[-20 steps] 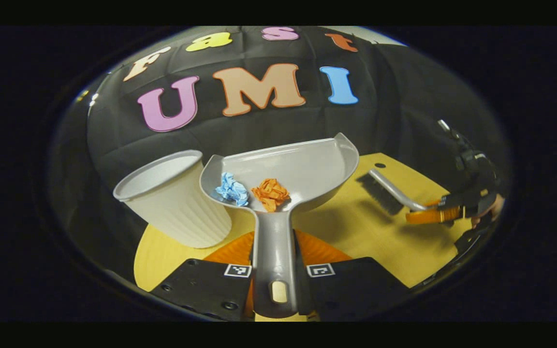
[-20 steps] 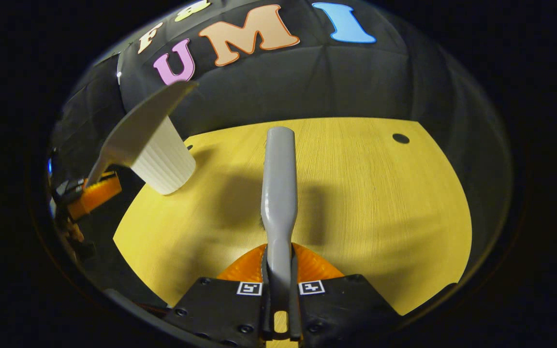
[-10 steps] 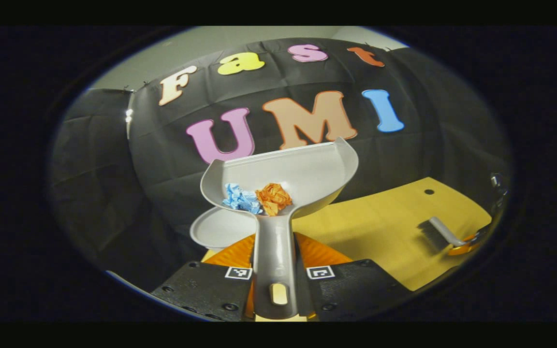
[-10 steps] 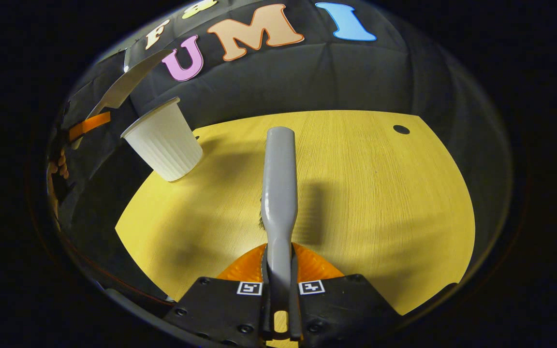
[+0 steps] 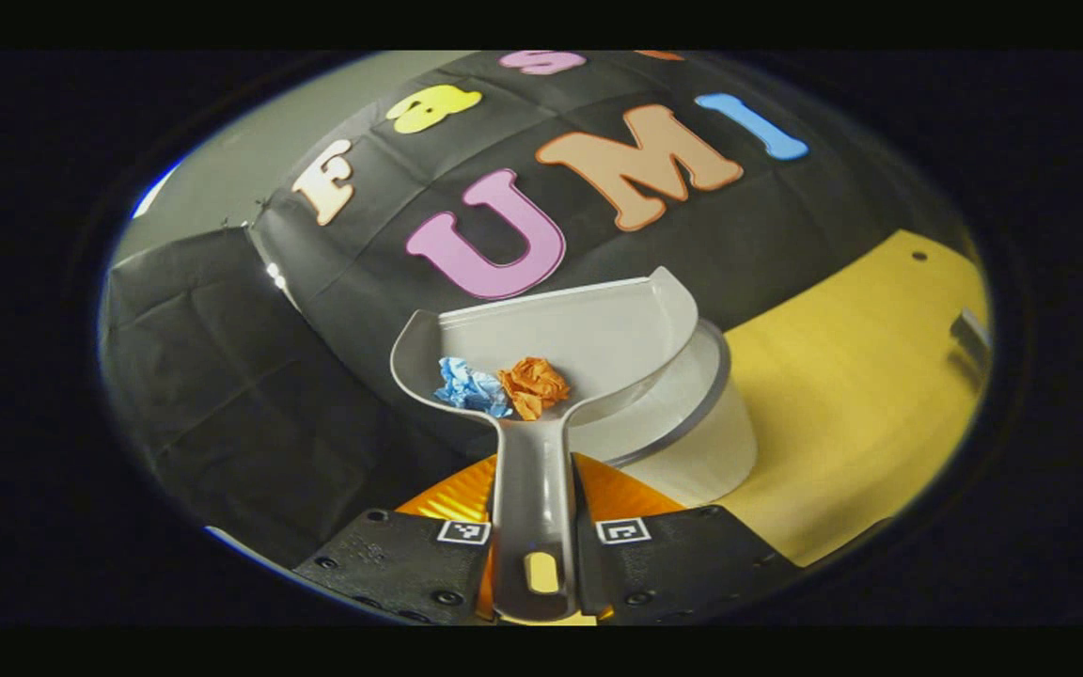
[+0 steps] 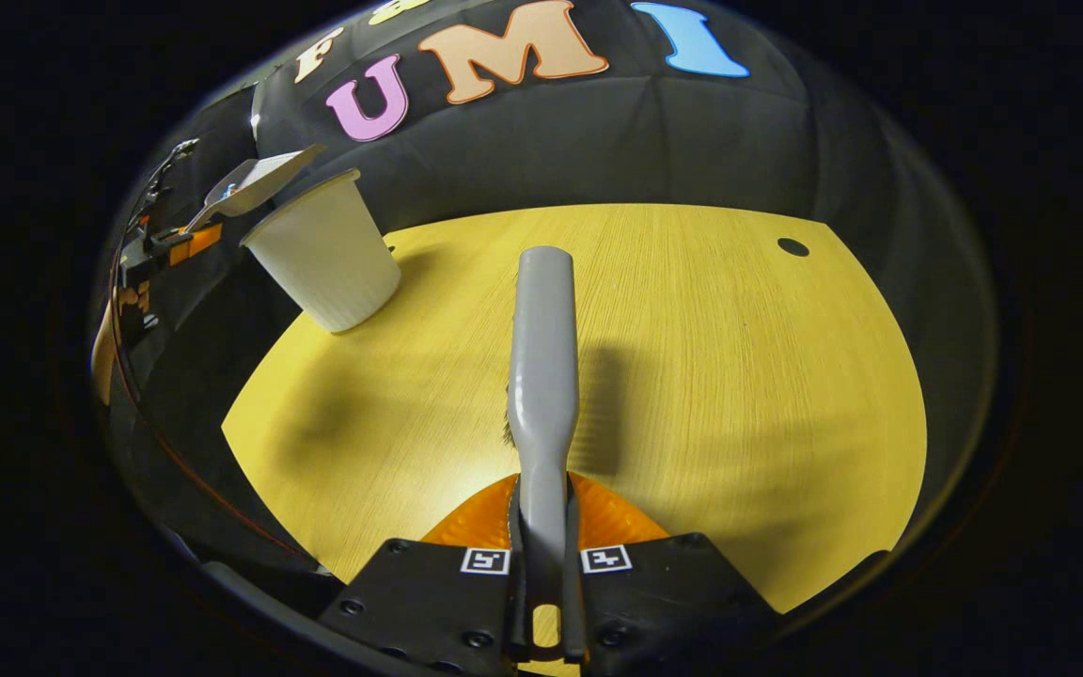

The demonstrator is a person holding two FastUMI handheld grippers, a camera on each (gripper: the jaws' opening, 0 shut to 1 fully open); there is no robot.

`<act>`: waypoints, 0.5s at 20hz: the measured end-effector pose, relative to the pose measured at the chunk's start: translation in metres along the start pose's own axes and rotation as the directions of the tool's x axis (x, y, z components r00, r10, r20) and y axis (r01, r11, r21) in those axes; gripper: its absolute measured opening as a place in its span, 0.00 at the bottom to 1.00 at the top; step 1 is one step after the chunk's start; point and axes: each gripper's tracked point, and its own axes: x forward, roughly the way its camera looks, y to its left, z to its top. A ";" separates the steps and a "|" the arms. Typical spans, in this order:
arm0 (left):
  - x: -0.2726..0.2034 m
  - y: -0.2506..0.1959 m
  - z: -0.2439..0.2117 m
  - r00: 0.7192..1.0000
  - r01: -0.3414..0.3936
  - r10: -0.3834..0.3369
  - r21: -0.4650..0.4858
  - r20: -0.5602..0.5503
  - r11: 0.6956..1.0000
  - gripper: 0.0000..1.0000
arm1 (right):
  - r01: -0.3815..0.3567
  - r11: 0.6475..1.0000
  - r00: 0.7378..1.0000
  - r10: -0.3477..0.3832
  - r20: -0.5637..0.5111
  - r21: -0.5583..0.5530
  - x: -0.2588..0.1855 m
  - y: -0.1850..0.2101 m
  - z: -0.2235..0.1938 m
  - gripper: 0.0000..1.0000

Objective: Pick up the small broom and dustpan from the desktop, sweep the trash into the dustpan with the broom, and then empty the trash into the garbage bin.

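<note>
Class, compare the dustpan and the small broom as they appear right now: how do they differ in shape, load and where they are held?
The dustpan has a wide scoop; the small broom is a narrow bar. The dustpan carries blue paper and orange paper; the broom carries nothing. The dustpan is held over the white bin; the broom is over the bare desktop. Both are grey, each clamped by its handle in a gripper: left gripper, right gripper.

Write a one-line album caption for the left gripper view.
Dustpan, handle clamped in the left gripper, carries blue paper and orange paper above the white bin.
</note>
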 end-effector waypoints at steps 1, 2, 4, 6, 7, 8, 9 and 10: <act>0.005 0.004 -0.004 1.000 -0.004 0.004 0.048 -0.006 0.999 0.27 | -0.005 1.000 1.000 0.005 -0.006 -0.005 0.000 -0.001 0.000 0.12; 0.007 0.006 -0.008 1.000 -0.005 0.006 0.099 -0.011 0.995 0.26 | -0.008 1.000 1.000 0.008 -0.011 -0.009 -0.001 -0.003 0.000 0.12; 0.007 0.002 -0.014 1.000 -0.004 0.007 0.192 -0.012 0.981 0.24 | -0.015 1.000 1.000 0.015 -0.026 -0.019 -0.002 -0.004 0.005 0.12; 0.009 0.003 -0.017 1.000 -0.021 0.023 0.307 -0.003 0.951 0.27 | -0.021 0.999 0.999 0.020 -0.030 -0.031 -0.007 -0.005 0.013 0.12; 0.011 0.006 -0.018 1.000 -0.029 0.031 0.358 -0.001 0.933 0.27 | -0.025 0.999 0.999 0.024 -0.032 -0.034 -0.010 -0.005 0.015 0.12; 0.013 0.009 -0.018 0.999 -0.036 0.038 0.404 0.004 0.914 0.27 | -0.028 0.999 0.999 0.027 -0.030 -0.037 -0.009 -0.006 0.014 0.12; 0.013 0.013 -0.016 0.999 -0.046 0.046 0.456 0.010 0.889 0.27 | -0.032 0.999 0.999 0.031 -0.032 -0.040 -0.010 -0.006 0.014 0.12; 0.012 0.017 -0.013 0.998 -0.065 0.059 0.521 0.027 0.851 0.27 | -0.032 0.998 0.999 0.030 -0.032 -0.045 -0.010 -0.007 0.014 0.12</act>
